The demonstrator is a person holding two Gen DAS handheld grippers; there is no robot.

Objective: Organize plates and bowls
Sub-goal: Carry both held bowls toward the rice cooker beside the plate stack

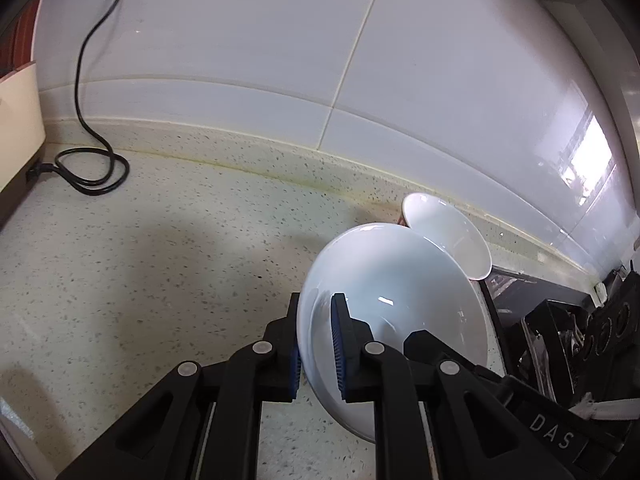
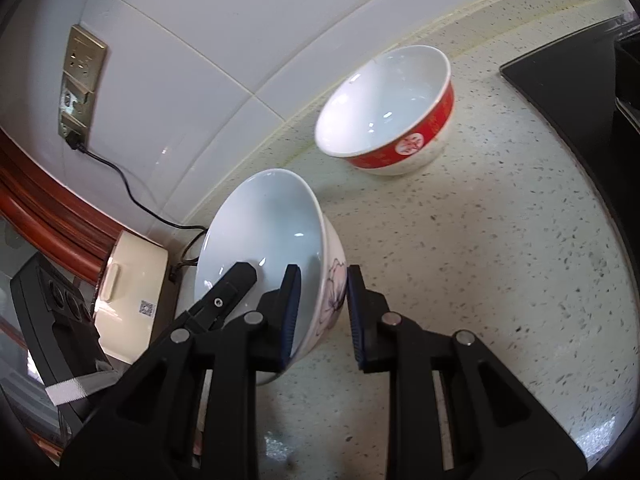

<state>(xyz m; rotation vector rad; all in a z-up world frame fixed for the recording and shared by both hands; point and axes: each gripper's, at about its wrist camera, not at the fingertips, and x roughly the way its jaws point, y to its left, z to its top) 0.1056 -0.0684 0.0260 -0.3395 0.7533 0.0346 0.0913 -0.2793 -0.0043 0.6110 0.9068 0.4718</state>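
While the left hand-held gripper (image 1: 318,344) pinches a white bowl's (image 1: 394,320) rim, pads nearly together w/ one inside and one outside, the bowl hangs tilted over the tabletop (image 1: 160,260). Right hand-held gripper (image 2: 322,316) straddles the floral bowl's (image 2: 272,240) wall, inner pad touching; outer pad contact hard to tell. Red-banded bowl (image 2: 390,110) sits apart near the backsplash. Floral bowl's base hidden behind the fingers.

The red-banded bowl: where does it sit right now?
In the right wrist view, the red-banded bowl stands on the speckled counter near the tiled wall, beyond the floral bowl.
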